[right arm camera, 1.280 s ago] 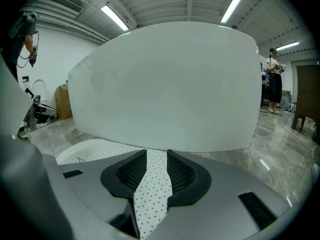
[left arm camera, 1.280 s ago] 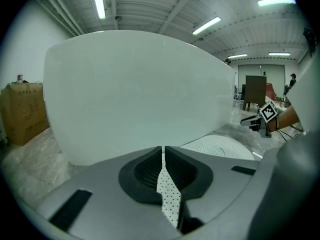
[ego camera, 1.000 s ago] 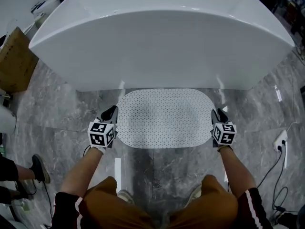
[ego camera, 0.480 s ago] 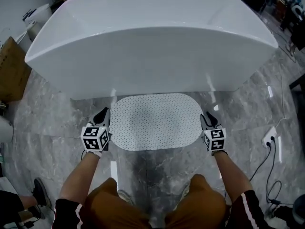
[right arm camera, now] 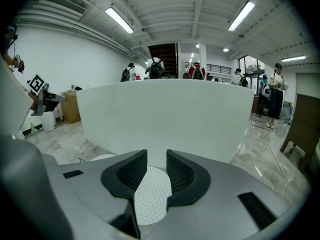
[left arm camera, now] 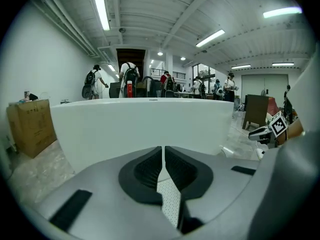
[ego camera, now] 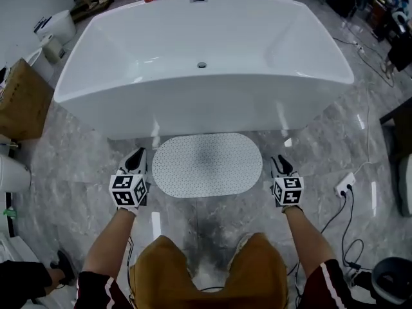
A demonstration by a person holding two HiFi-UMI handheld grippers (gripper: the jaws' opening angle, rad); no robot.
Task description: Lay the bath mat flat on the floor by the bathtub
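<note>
My left gripper (ego camera: 137, 154) hangs with its jaws a thin slit apart, nothing in them. Right of it the bath mat (ego camera: 207, 165), a pale dotted oval, lies flat on the grey marbled floor (ego camera: 77, 166) just beside the glossy white bathtub (ego camera: 193, 108). My right gripper (ego camera: 279, 161) gapes wider, also empty. Only the gripper views show people (left arm camera: 131, 76) beyond the tub, under strip lights (left arm camera: 101, 11).

Glossy grey marble floor (ego camera: 77, 153), cardboard box (ego camera: 22, 105) at left, white wall (left arm camera: 35, 64), ceiling strip lights (left arm camera: 101, 9).
</note>
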